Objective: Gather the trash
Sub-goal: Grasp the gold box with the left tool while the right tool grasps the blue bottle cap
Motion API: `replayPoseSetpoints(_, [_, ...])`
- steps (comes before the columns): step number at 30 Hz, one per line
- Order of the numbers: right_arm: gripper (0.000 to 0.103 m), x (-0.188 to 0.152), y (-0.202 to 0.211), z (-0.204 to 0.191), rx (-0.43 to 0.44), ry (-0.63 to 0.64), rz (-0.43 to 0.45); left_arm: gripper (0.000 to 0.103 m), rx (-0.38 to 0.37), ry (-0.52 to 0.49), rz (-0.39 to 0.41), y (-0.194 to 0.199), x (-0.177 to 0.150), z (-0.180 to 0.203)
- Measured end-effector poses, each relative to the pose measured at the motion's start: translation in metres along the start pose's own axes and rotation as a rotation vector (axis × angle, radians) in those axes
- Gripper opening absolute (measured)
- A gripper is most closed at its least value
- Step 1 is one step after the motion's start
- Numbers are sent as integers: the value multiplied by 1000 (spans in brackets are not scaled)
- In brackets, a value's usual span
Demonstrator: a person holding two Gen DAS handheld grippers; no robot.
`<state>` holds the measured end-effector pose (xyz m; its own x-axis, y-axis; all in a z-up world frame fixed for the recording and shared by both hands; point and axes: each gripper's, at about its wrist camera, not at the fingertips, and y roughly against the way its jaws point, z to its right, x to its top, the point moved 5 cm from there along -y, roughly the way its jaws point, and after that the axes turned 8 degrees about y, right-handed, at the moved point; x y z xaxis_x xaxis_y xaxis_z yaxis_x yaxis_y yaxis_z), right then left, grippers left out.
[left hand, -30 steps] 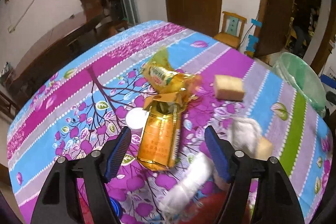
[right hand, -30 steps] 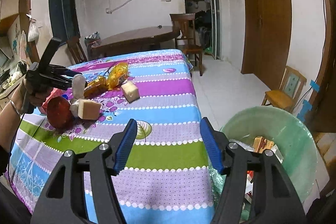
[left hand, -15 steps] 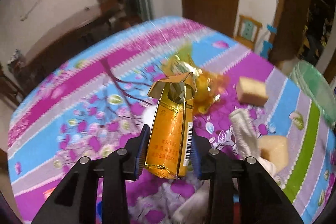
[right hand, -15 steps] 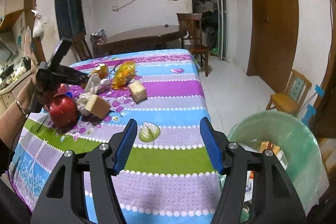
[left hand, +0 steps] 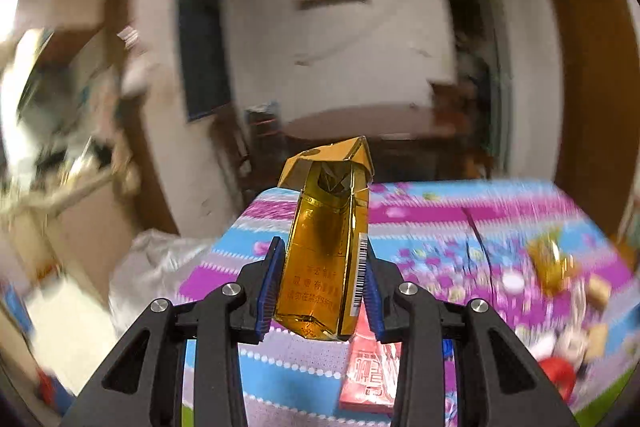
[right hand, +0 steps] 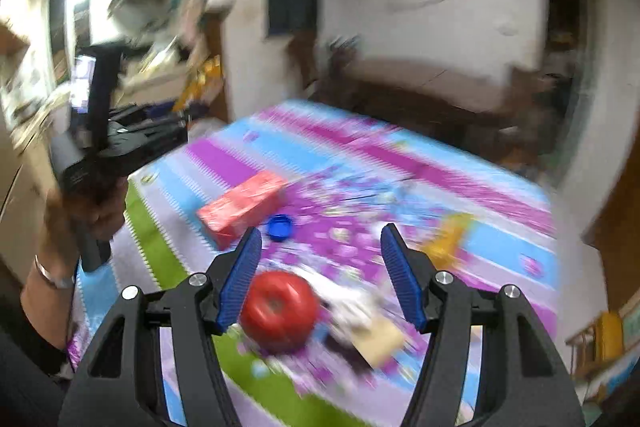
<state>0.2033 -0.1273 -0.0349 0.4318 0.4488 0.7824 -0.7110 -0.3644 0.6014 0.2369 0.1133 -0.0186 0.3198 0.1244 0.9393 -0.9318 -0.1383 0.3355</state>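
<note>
My left gripper (left hand: 324,291) is shut on a gold cigarette box (left hand: 326,247), its blue pads pressed on both sides, and holds it upright above the table's near end. Under it lies a red box (left hand: 370,375). In the right wrist view, my right gripper (right hand: 320,279) stands open and empty over the floral tablecloth (right hand: 400,155). A red apple (right hand: 278,311) lies just below its left finger. White tissue (right hand: 352,307) and a tan sponge block (right hand: 380,341) lie beside the apple. Farther off are a yellow wrapper (right hand: 448,243), the red box (right hand: 240,205) and a blue cap (right hand: 280,227).
A person's hand (right hand: 92,207) holds the left gripper's handle at the left of the right wrist view. In the left wrist view, the yellow wrapper (left hand: 552,263) and the apple (left hand: 556,373) lie to the right. A dark wooden table (right hand: 432,95) stands behind. Both views are motion-blurred.
The left gripper closed on the gold box, lifted it off the cloth and swung round. The right gripper swung from the green bin to above the apple and tissue, still open.
</note>
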Motion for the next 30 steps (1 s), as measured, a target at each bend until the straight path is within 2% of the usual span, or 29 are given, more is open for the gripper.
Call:
replayPoseSetpoints(2, [59, 18, -53, -11, 75, 60, -134, 38, 20, 81, 15, 0, -2, -13])
replayPoseSetpoints(4, [59, 22, -96, -21, 81, 121, -253, 38, 48, 141, 21, -1, -2, -24])
replayPoseSetpoints(7, [59, 13, -141, -34, 103, 175, -387, 38, 86, 199, 14, -2, -3, -38])
replayPoseSetpoints(9, [59, 9, -157, -41, 136, 193, -433, 38, 100, 228, -1, -1, -5, -48])
replayPoseSetpoints(12, [59, 6, -177, -51, 125, 236, -486, 38, 114, 272, -24, -4, -6, -64])
replayPoseSetpoints(16, [59, 2, -193, -51, 128, 233, -530, 38, 119, 301, -59, -14, -10, -78])
replayPoseSetpoints(18, [50, 0, -196, -51, 133, 225, -545, 38, 123, 298, -58, -14, -10, -79])
replayPoseSetpoints(19, [39, -2, -196, -50, 138, 218, -561, 38, 125, 297, -56, -15, -10, -80])
replayPoseSetpoints(24, [38, -5, -195, -54, 120, 245, -568, 38, 133, 275, -50, -19, -11, -79])
replayPoseSetpoints(28, [38, 8, -166, -52, 81, 217, -447, 38, 150, 250, -36, -17, -12, -69])
replayPoseSetpoints(30, [38, 19, -131, -47, 47, 178, -347, 38, 133, 240, -33, -15, -11, -66])
